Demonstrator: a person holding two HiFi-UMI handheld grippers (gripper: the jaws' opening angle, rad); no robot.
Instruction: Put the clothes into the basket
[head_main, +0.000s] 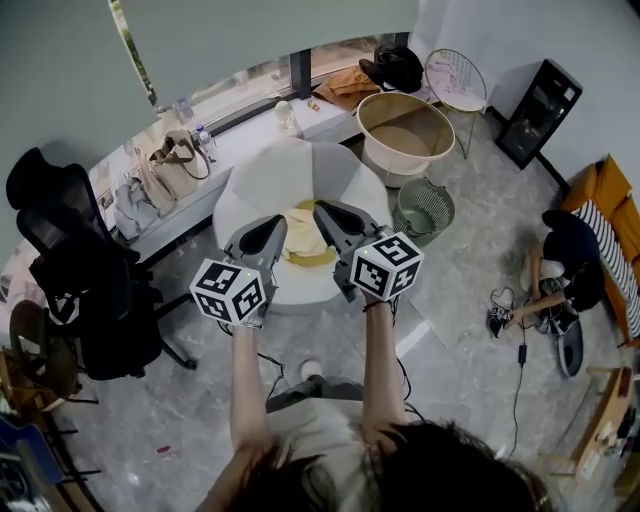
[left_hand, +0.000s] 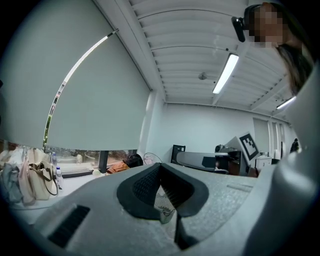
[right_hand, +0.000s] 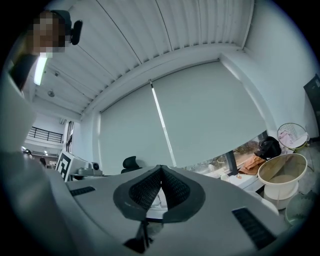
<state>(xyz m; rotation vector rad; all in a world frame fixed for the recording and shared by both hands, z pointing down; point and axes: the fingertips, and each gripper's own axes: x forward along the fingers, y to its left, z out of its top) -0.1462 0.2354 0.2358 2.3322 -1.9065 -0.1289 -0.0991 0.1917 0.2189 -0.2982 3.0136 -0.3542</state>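
**Grey jaws shut, both empty, above the table**

The grey left gripper (head_main: 278, 222) is held level. Its pads are pressed together at the tip with nothing between them. The right gripper (head_main: 322, 210) is just beside it, also level, its jaws closed on nothing. The two tips angle toward each other, close but apart. The marker cubes sit at the near ends, over the person's forearms.

Between and beneath the two tips, a pale yellow garment (head_main: 303, 240) lies crumpled on a round white table (head_main: 270, 175). Neither gripper holds it.

Just right of the right gripper, a green wire basket (head_main: 402, 218) stands on the floor beside the table. Farther ahead on that side is a large cream tub (head_main: 395, 165), well apart from the garment.

Left of the left gripper stands a black office chair (head_main: 70, 250). Ahead of that gripper, handbags (head_main: 175, 165) sit along the window ledge.

Far out to the right, a person (head_main: 565, 265) sits on the floor near an orange sofa (head_main: 600, 200).
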